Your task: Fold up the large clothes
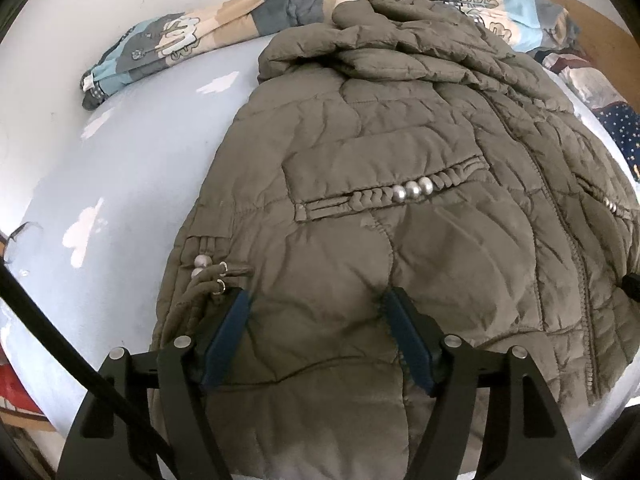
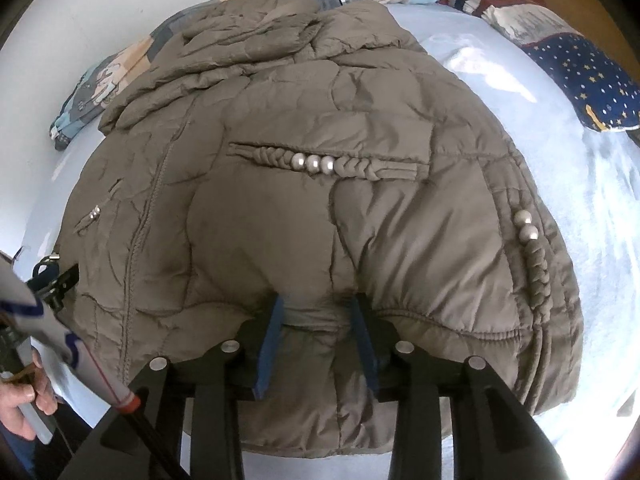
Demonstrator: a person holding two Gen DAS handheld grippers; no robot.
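An olive-brown quilted padded jacket (image 1: 400,152) lies front-up on a pale blue bed sheet (image 1: 132,160), with its hem nearest me and its hood end far. It has braided pocket trims with silver beads (image 1: 412,190). My left gripper (image 1: 316,300) is open, with its blue-padded fingers pressed onto the hem's left part, beside a beaded drawcord (image 1: 204,268). In the right wrist view the jacket (image 2: 320,200) fills the frame. My right gripper (image 2: 318,304) is partly closed, with a bunched fold of hem fabric between its pads; a firm grip cannot be confirmed.
A patchwork cartoon-print quilt (image 1: 180,36) lies bunched along the far wall. A navy star-print pillow (image 2: 592,76) sits at the far right of the bed. The other gripper and a person's hand (image 2: 24,400) show at the left edge of the right wrist view.
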